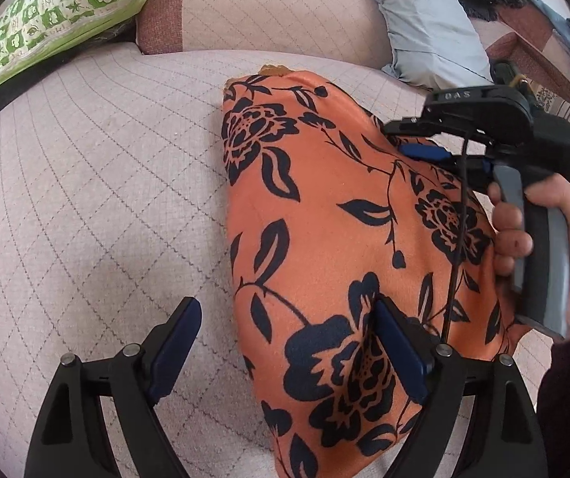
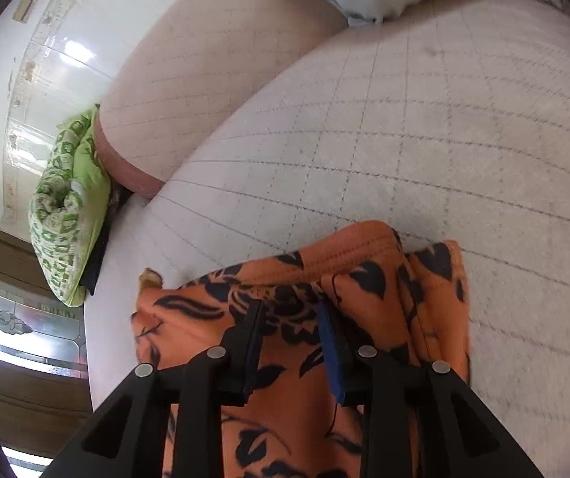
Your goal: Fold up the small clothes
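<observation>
Two grippers work one garment here. The left gripper (image 1: 285, 352) has its jaws spread wide and holding nothing: one finger stands over bare upholstery, the other rests against the near end of the orange floral garment (image 1: 337, 239), so the cloth's left edge runs up between them. The right gripper (image 2: 291, 334) has its jaws at a middling gap, astride a raised bunch of the same fabric; cloth fills the space between the pads, yet I cannot tell whether they actually pinch it. In the left wrist view the right hand (image 1: 556, 247) grips that tool's handle at the garment's right side, the tool's nose lying on the fabric.

The garment lies on the quilted sofa seat (image 1: 97, 199), already doubled into a long narrow shape. Its long axis runs away from the left gripper toward the sofa backrest (image 1: 269, 12), with the far end just short of it. Seen from the right wrist, a stitched hem and loose corner (image 2: 450, 275) lie just ahead of the jaws.

My judgement: the next fold turns on that long axis, one end carried over toward the other. The right gripper, sitting on the cloth, is nearer to take it.

A green patterned cushion (image 1: 50, 20) and a pale blue pillow (image 1: 428, 28) lie well apart.
</observation>
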### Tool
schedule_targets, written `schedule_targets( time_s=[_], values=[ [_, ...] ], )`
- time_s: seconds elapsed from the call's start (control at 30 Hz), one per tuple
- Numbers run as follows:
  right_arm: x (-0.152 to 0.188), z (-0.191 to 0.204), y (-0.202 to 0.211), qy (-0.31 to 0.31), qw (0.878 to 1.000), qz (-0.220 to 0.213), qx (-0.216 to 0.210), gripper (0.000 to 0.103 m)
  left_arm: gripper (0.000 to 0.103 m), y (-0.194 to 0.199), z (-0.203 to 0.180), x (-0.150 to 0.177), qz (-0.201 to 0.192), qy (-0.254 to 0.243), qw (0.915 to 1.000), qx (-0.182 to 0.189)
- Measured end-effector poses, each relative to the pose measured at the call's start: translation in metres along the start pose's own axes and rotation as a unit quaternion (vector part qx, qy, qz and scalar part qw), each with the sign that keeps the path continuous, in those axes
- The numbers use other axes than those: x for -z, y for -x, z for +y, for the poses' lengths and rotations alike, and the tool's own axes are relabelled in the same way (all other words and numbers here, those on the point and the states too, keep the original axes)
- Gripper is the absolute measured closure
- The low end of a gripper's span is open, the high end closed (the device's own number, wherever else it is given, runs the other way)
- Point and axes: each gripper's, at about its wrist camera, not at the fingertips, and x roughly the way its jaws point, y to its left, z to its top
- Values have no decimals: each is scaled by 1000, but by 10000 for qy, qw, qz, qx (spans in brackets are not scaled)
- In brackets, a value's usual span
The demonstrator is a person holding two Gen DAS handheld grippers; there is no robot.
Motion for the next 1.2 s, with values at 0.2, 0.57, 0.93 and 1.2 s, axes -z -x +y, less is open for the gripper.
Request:
schedule_targets(
  time_s=[0.2, 0.57, 0.93, 1.2],
  values=[
    [4, 3, 11, -53, 9999, -114, -93, 72, 12, 1, -6, 2, -7, -9, 9999, -115],
    [56, 27, 93, 534, 9967, -606, -32, 72, 12, 1, -11, -2, -2, 121, 9998, -144],
    [126, -21, 103, 552, 9974, 383, 253, 72, 12, 0, -8, -2, 147, 158, 9998, -49],
    [135, -44, 98, 620, 9975, 312, 92, 75, 11, -7, -13, -1, 281, 91, 9996, 10]
  ],
)
